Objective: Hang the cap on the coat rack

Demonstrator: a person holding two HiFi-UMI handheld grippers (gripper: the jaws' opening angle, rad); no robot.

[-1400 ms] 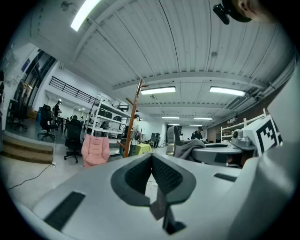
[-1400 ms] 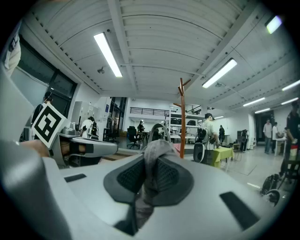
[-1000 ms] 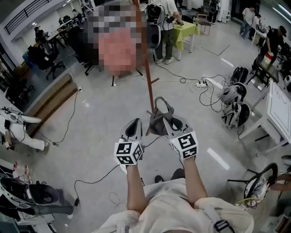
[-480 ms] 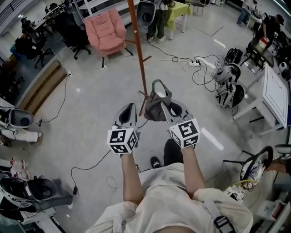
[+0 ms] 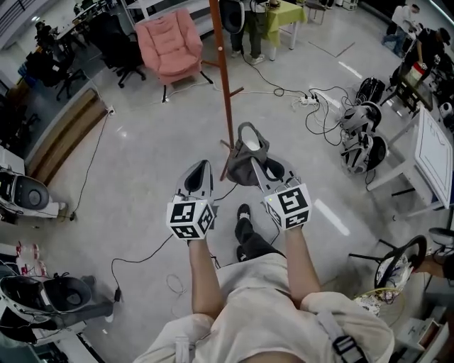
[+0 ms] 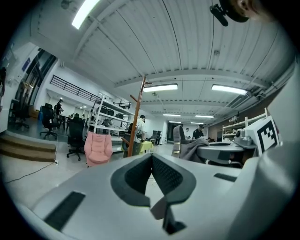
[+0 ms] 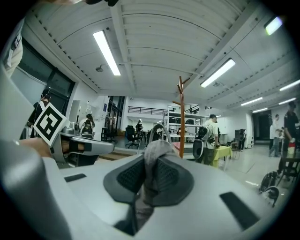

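Closest to us, our left gripper (image 5: 201,167) has its jaws pressed together with nothing in them. Our right gripper (image 5: 259,172) is pinched tight on the grey cap (image 5: 247,162), and the cloth sticks up between its pads. Each gripper carries a cube (image 5: 190,218) with black and white square marks. We hold the cap up in the air. It is near the pole of the brown rack (image 5: 226,85), but not on a peg. Farther back stands a pink chair (image 5: 168,44). Past that is a green table (image 5: 285,11) with people beside it.
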